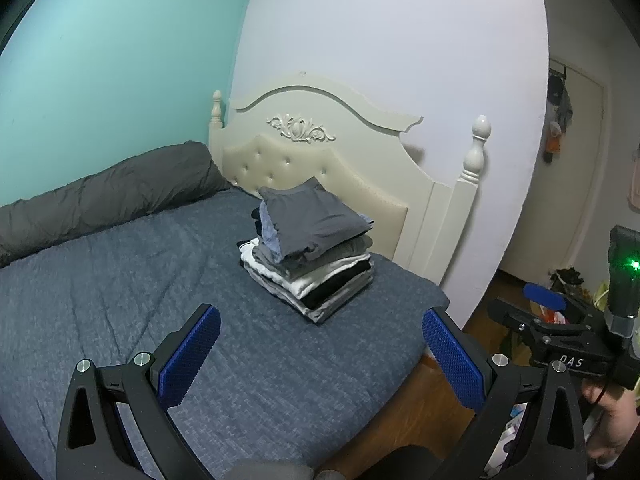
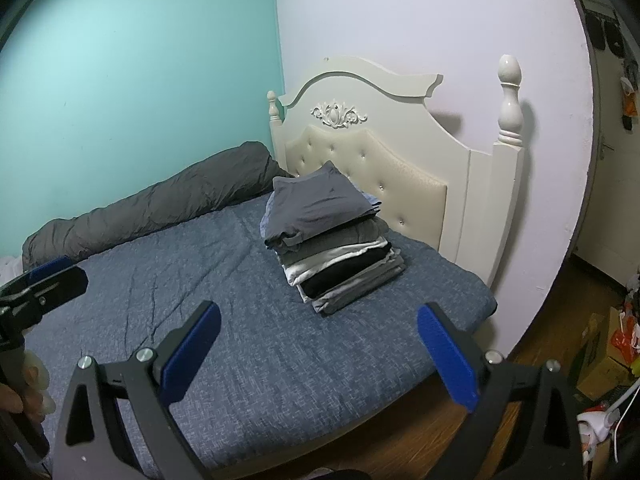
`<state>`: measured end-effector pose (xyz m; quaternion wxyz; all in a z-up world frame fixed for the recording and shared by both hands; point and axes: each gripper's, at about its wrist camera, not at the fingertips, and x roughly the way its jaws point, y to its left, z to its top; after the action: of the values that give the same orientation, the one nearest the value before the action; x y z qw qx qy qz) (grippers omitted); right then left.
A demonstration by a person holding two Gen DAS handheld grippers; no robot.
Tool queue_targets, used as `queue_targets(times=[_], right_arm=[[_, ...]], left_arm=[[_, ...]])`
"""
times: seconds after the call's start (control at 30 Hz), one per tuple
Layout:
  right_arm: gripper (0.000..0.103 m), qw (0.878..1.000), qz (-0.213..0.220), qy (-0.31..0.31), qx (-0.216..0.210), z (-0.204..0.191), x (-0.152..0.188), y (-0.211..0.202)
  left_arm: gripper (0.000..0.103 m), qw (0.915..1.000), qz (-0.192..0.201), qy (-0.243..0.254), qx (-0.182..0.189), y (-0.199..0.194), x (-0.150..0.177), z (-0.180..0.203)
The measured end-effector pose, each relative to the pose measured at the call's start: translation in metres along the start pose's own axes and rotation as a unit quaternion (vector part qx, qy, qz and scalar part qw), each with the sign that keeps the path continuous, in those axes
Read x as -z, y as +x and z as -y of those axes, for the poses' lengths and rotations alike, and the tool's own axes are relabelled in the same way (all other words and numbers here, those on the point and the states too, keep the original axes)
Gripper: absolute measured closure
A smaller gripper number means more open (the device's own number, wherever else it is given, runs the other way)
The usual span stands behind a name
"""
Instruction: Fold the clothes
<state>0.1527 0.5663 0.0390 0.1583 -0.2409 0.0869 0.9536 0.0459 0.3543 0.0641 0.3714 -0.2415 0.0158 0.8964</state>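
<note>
**Folded stack on bed, both tongs spread and empty**

Left of the stack of folded clothes (image 1: 308, 248), left tongs (image 1: 320, 354) released; right of it, right tongs (image 2: 318, 354) likewise. Leaning top grey piece (image 2: 316, 204): likely to slide off if nudged.

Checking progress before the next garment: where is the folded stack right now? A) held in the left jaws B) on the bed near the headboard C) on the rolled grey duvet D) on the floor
B: the folded stack sits on the blue bed cover just in front of the headboard, and both grippers, left and right, hang open and empty.
</note>
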Motion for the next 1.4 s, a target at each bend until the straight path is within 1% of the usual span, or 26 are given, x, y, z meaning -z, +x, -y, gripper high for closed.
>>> queue_targets(times=[0.33,0.53,1.4], right_arm=[[0.003,1.0,0.006,-0.002,0.006,0.0015,-0.0001,-0.0024],[0.001,1.0,0.004,-0.001,0.008,0.0022,0.0009,-0.0012],[0.001,1.0,0.003,0.001,0.006,0.004,0.0005,0.0018]], left_arm=[[0.0,0.9999,-0.011,0.002,0.001,0.006,0.0049,0.0024],[0.0,1.0,-0.006,-0.001,-0.004,0.0055,0.005,0.0002],[0.0,1.0,-0.006,-0.003,-0.002,0.0053,0.0055,-0.0018]])
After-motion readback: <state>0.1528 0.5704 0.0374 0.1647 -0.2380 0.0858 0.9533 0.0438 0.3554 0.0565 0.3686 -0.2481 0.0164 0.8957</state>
